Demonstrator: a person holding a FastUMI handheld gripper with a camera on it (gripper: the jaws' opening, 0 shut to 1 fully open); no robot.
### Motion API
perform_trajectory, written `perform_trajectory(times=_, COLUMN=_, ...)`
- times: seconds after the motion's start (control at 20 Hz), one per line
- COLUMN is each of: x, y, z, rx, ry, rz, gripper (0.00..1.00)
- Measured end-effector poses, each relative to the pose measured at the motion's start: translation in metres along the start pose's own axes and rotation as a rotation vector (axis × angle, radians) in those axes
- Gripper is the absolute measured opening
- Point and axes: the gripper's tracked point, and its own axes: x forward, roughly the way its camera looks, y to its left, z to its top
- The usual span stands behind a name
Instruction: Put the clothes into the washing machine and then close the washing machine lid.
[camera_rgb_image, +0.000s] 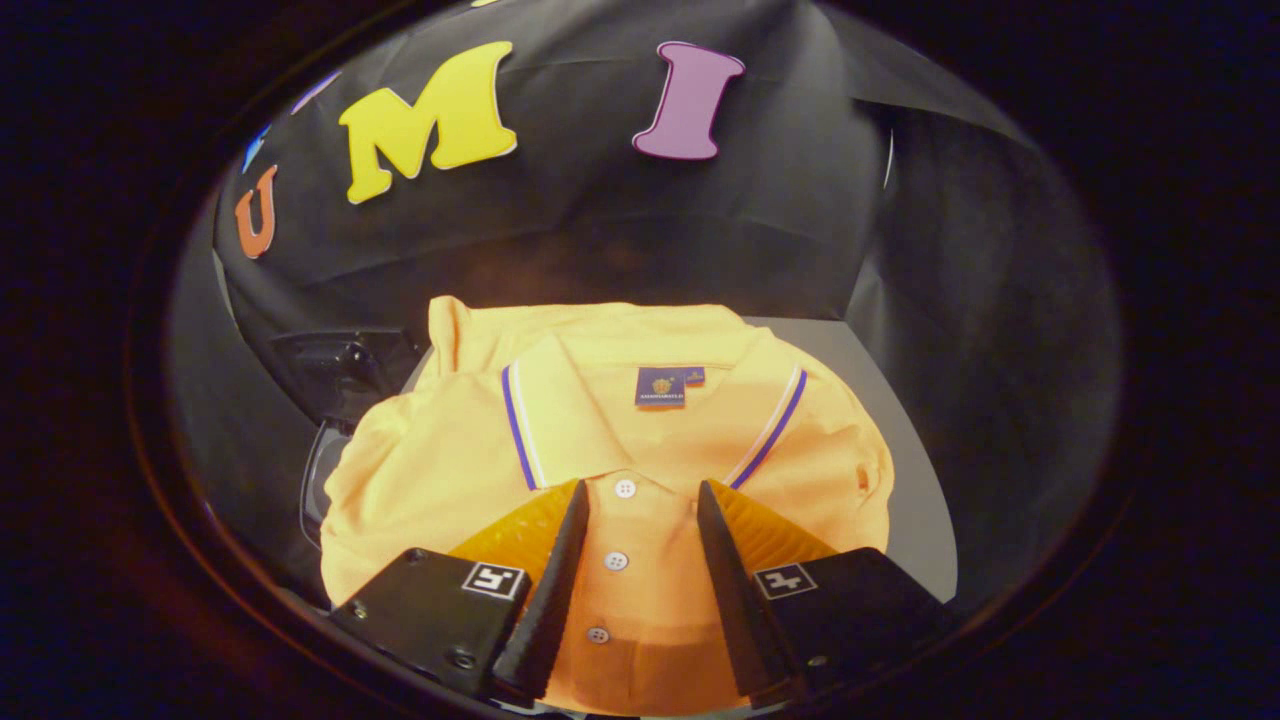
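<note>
The jaws stand released, apart over the button placket of the folded orange polo shirt (610, 440), the gripper (636, 495) poised for a pinch at the collar. The shirt lies flat on the grey desk (925, 480), beside a dark object (340, 375), possibly the washer.

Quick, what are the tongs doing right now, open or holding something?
Tongs: open, holding nothing, fingers apart over the button placket of the folded shirt.
</note>
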Motion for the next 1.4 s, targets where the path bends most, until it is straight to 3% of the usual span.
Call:
perform_trajectory(times=0.3, x=0.01, y=0.004, z=0.011, rx=0.01, ry=-0.082, rz=0.044, gripper=0.23)
perform_trajectory(times=0.35, x=0.009, y=0.006, z=0.012, rx=0.033, ry=-0.107, rz=0.054, gripper=0.21)
perform_trajectory(times=0.4, x=0.005, y=0.007, z=0.012, rx=0.026, ry=-0.125, rz=0.067, gripper=0.11)
perform_trajectory(times=0.7, x=-0.028, y=0.011, z=0.018, rx=0.09, ry=-0.194, rz=0.124, gripper=0.07)
perform_trajectory(times=1.4, x=-0.19, y=0.102, z=0.091, rx=0.121, ry=-0.462, rz=0.218, gripper=0.07)
